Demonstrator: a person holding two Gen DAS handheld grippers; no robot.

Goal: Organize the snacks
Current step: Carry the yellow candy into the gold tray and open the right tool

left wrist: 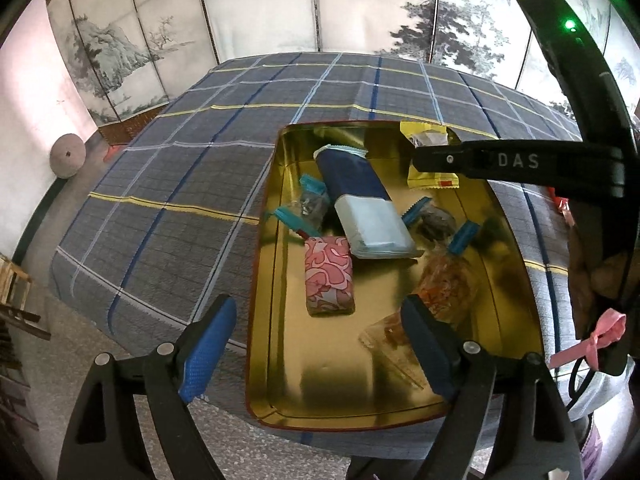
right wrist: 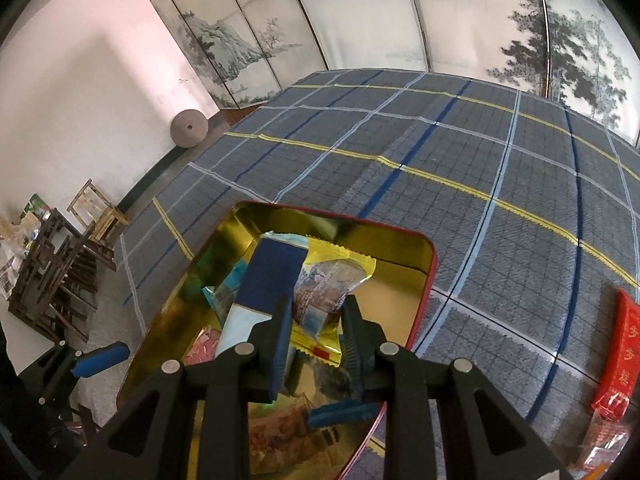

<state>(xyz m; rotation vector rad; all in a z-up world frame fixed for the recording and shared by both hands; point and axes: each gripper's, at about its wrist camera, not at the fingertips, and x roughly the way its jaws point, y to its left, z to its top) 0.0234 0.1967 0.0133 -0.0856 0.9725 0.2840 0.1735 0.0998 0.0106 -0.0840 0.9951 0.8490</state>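
One yellow packet (right wrist: 336, 276), half hidden by right tool (right wrist: 316, 320)

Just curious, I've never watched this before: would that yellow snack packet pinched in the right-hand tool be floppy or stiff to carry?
Probably floppy: the yellow snack packet is thin crinkled film whose ends stick out past the right gripper. Likely light, since the grip covers only its middle. The glossy wrapper may be slippery.

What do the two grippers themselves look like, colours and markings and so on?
Both are black plastic with two fingers each. The left gripper has blue textured pads on its fingers and round silver pins at the joints. The right gripper is built the same way, with ribbed blue pads and silver pins. Seen from the left wrist, it carries white "DAS" lettering and a green light on its body.
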